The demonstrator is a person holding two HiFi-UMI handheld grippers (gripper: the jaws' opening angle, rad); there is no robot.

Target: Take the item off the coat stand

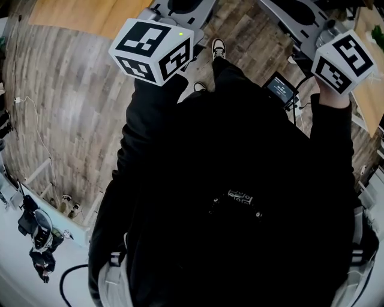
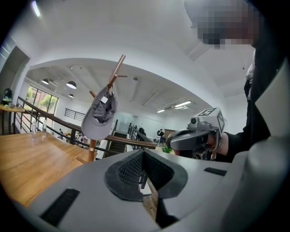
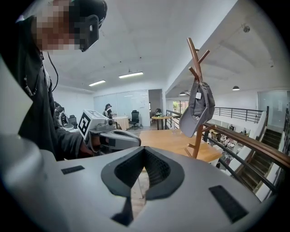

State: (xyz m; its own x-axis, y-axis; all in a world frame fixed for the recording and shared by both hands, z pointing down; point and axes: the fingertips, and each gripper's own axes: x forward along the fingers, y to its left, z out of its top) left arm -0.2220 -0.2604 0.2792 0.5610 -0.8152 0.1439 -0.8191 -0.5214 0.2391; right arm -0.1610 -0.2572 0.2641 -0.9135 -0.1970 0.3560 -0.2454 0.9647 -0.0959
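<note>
Head view: looking straight down my black jacket (image 1: 240, 180) at the wooden floor (image 1: 66, 90). My left gripper (image 1: 180, 9) and right gripper (image 1: 300, 15) are both held out in front of me near the top edge. Mostly you just see their marker cubes (image 1: 153, 48), one on each side.

Left gripper view: my jaws are pressed together with nothing between them. The grey cap (image 2: 99, 115) hangs upside-down-ish on a peg of the wooden coat stand (image 2: 115, 74), its open side and a little white tag facing me. It sits up and to the left of the jaws, well apart from them, so no contact at all. The right gripper shows off to the right, level with my jaw tips.

Right gripper view: same deal, jaws together and empty. Here the cap is up and to the right of the jaws, again well apart. It dangles off the stand with the brim pointing down-left. The stand is planted on a wooden floor next to a railing (image 3: 244, 145). The left gripper pokes in from the left.
</note>
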